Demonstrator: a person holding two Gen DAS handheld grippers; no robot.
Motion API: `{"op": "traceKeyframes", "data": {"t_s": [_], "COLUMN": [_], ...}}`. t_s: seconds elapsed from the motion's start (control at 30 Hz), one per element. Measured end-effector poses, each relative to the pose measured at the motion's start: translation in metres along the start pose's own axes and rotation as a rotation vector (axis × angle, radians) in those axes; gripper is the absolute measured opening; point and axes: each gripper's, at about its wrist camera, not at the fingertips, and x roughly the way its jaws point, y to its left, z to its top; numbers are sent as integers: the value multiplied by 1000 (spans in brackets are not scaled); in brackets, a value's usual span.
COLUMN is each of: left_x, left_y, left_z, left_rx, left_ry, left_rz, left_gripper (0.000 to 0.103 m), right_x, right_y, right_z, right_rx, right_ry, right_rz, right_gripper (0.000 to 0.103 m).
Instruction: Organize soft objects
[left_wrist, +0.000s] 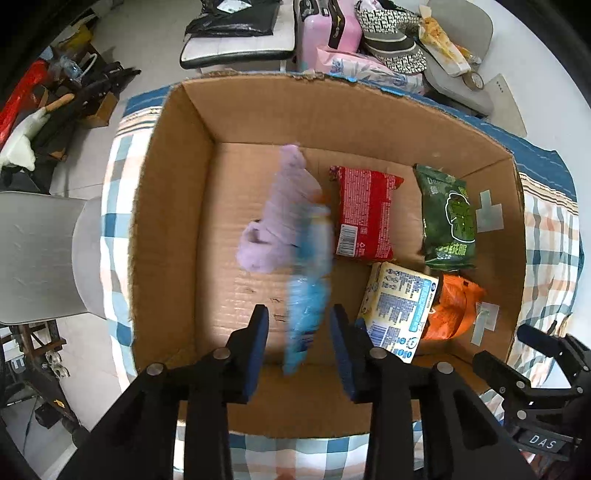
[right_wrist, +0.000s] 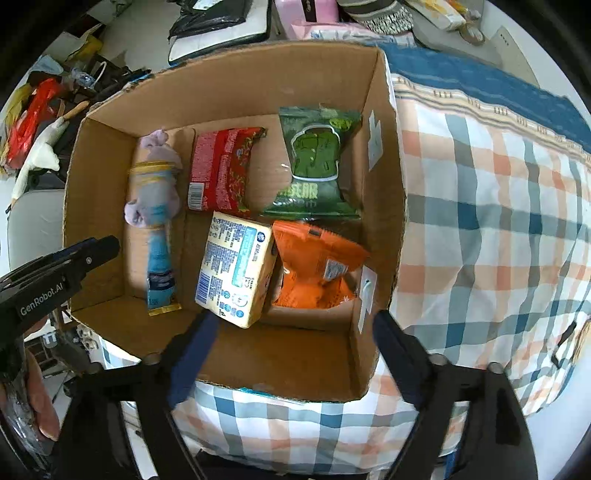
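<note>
An open cardboard box (left_wrist: 177, 206) (right_wrist: 314, 77) stands on a checked cloth. In it lie a red packet (left_wrist: 364, 212) (right_wrist: 221, 171), a green packet (left_wrist: 447, 218) (right_wrist: 317, 162), an orange packet (left_wrist: 452, 308) (right_wrist: 314, 269) and a pale blue-printed box (left_wrist: 399, 308) (right_wrist: 236, 266). A purple and blue plush toy (left_wrist: 291, 236) (right_wrist: 155, 206) is in the box's left part, blurred in the left wrist view, between and beyond my fingers, apart from them. My left gripper (left_wrist: 299, 332) is open above the box. My right gripper (right_wrist: 291, 347) is open over the box's near wall.
The checked cloth (right_wrist: 480, 206) covers the surface around the box. Behind it lie a pink suitcase (left_wrist: 328, 33), patterned bags (left_wrist: 391, 40) and a black bag (left_wrist: 232, 18). A grey chair (left_wrist: 40, 254) stands left. Clutter lies on the floor at far left.
</note>
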Motion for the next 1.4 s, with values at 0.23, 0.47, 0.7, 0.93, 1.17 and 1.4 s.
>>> {"op": "traceKeyframes", "data": {"t_s": [0.23, 0.47, 0.7, 0.93, 1.17, 1.4], "left_x": [-24, -52, -95, -148, -199, -242], "left_y": [-4, -4, -5, -11, -20, -28], "left_z": [-10, -19, -40, -76, -120, -166], "left_rx": [-5, 1, -20, -34, -24, -3], "left_ry": [-72, -149, -274, -400, -494, -572], "left_rz": [15, 47, 61, 47, 38, 64], "left_gripper": [64, 91, 98, 99, 99, 99], "right_x": [-15, -28, -70, -135, -192, -235], "right_y": [7, 8, 13, 17, 21, 29], "right_z": [-2, -8, -26, -66, -120, -177], "right_rx": [-11, -7, -32, -44, -65, -79], "right_ry": [-40, -68, -201, -372, -489, -571], "right_rz": [-27, -34, -86, -102, -82, -84], "right_gripper": [95, 102, 103, 103, 103, 103]}}
